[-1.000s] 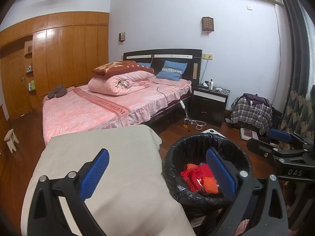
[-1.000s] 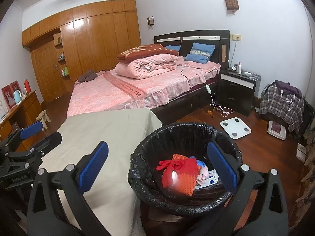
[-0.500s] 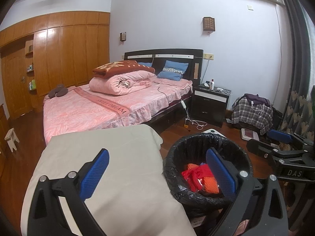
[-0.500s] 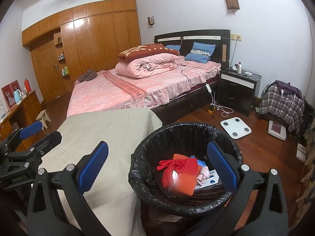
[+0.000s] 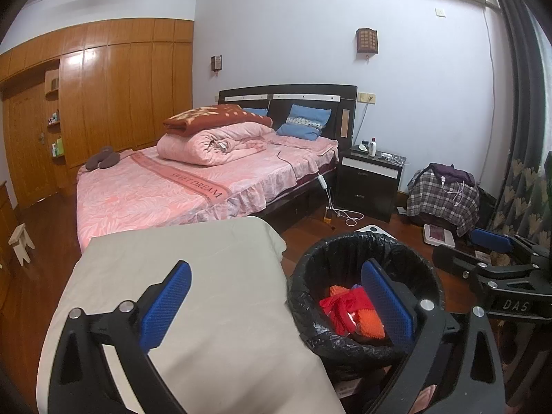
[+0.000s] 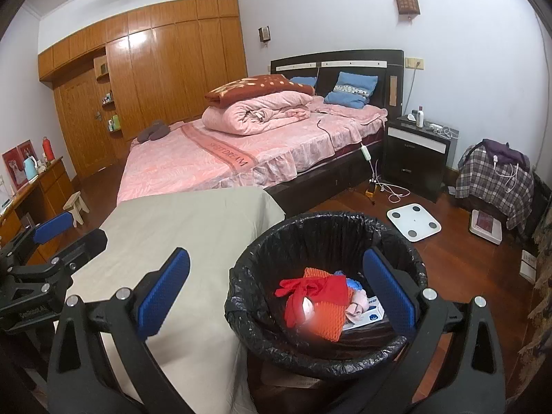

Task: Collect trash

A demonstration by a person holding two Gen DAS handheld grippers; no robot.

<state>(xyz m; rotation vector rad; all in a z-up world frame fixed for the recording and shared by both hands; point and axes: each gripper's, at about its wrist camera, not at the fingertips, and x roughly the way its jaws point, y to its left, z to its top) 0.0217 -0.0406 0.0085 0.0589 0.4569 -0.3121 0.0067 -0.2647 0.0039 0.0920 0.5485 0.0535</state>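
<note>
Both hand-held grippers, left and right, hang wide apart, holding nothing. Bin liner looks thin and slippery, so pinch its rim.

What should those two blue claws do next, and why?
Probably swing away to look for more trash. Both the left gripper and right gripper are open and hold nothing, the bin already holds red and orange scraps, and the beige cloth shows none.
</note>
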